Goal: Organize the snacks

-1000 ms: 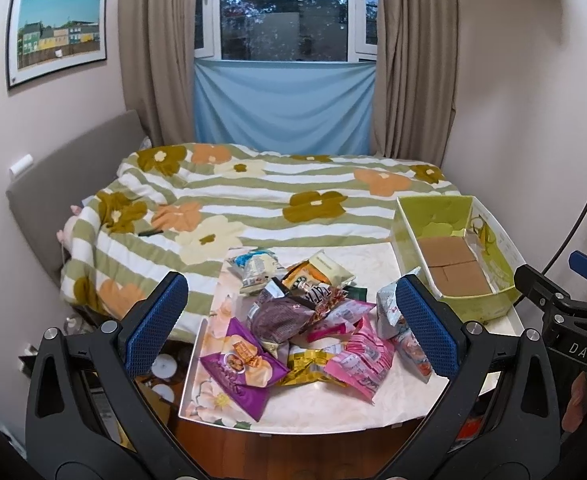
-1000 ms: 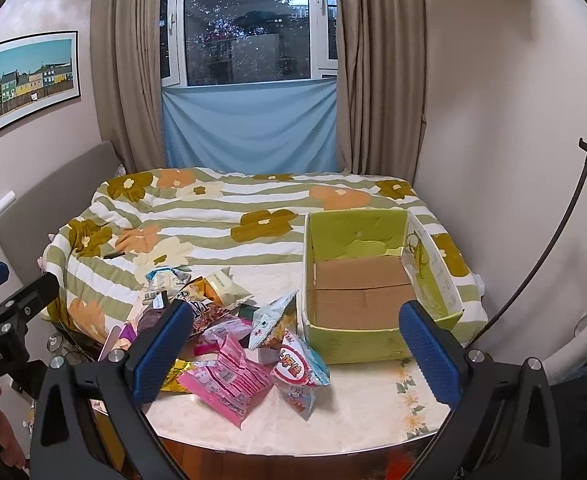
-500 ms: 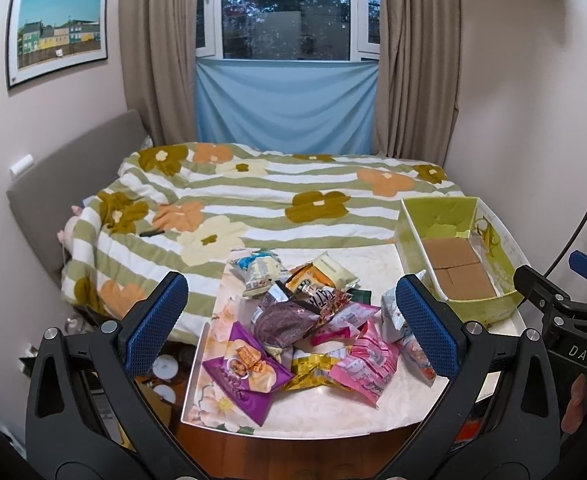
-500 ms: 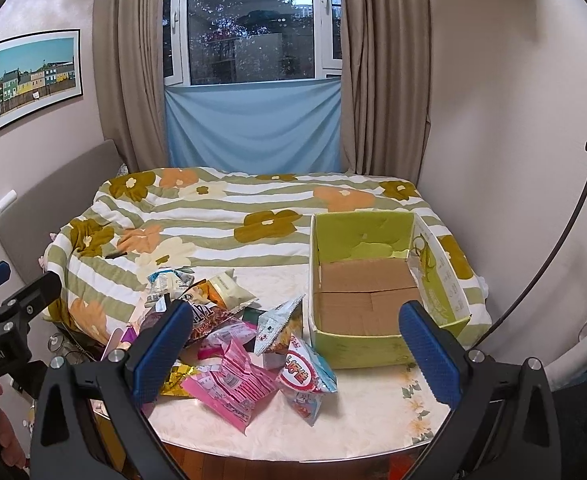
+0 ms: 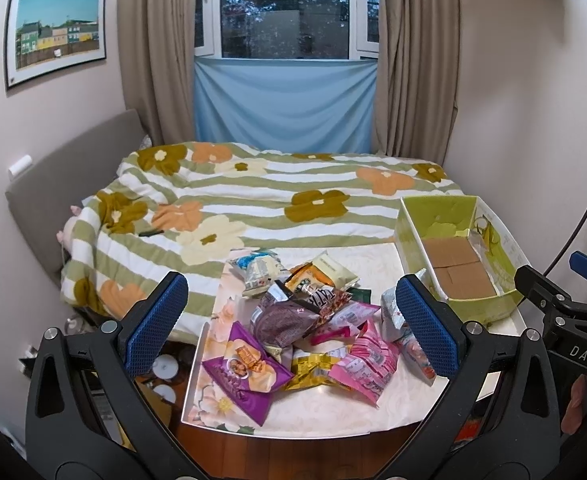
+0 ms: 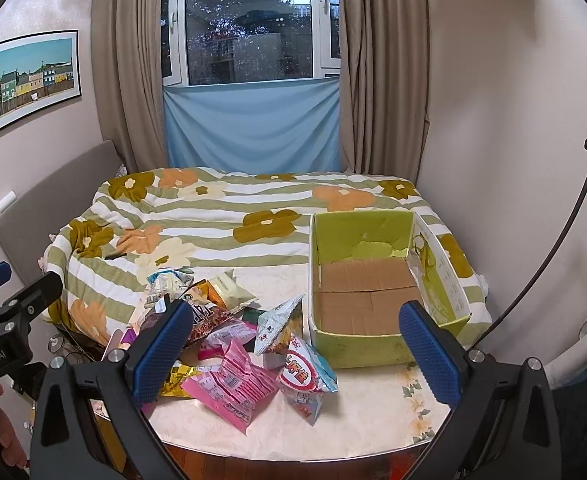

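Observation:
A heap of snack packets lies on a small white floral table (image 5: 317,412): a purple bag (image 5: 247,372), a dark maroon bag (image 5: 279,322), a pink packet (image 5: 367,364) (image 6: 233,390), a gold one (image 5: 313,370) and a red-and-white pouch (image 6: 303,374). An empty green cardboard box (image 5: 459,270) (image 6: 367,286) stands on the table's right side. My left gripper (image 5: 291,332) hangs open above the heap's near side. My right gripper (image 6: 293,354) is open too, held above the pouch and the box's front wall. Neither holds anything.
A bed with a striped flower quilt (image 5: 253,208) (image 6: 229,220) fills the room behind the table, up to a curtained window (image 5: 285,8). Wood floor (image 5: 293,456) shows below the table's near edge. A black stand pole (image 6: 553,256) leans at the right wall.
Both grippers have drifted slightly, so the table, snacks and box sit a little further right and lower in view. Nothing on the table has moved, and both grippers stay open.

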`<state>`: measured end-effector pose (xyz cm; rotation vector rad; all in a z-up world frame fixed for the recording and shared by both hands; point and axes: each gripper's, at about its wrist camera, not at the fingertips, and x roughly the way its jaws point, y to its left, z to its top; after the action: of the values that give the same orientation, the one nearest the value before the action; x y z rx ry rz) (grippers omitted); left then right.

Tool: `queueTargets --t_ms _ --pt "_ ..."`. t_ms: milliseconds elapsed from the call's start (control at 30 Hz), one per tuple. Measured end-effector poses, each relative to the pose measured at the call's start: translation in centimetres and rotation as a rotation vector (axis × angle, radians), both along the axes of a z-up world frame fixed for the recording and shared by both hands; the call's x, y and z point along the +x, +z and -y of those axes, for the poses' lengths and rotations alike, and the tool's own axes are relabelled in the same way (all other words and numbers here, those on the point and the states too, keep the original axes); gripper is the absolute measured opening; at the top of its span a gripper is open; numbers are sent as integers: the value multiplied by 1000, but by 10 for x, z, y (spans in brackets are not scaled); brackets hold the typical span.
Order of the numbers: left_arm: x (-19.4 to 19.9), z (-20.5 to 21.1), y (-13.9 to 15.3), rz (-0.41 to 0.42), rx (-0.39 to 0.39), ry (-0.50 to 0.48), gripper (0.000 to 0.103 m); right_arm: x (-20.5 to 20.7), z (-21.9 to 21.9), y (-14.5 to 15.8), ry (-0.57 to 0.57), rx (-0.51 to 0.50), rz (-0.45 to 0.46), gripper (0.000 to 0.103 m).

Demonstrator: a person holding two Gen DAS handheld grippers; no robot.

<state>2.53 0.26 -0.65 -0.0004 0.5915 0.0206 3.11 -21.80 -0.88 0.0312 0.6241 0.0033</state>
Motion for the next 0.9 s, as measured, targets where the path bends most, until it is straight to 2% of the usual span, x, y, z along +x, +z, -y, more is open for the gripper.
queueTargets --t_ms 900 --pt "-2 0 -1 4 5 -2 103 1 1 1 -1 6 3 103"
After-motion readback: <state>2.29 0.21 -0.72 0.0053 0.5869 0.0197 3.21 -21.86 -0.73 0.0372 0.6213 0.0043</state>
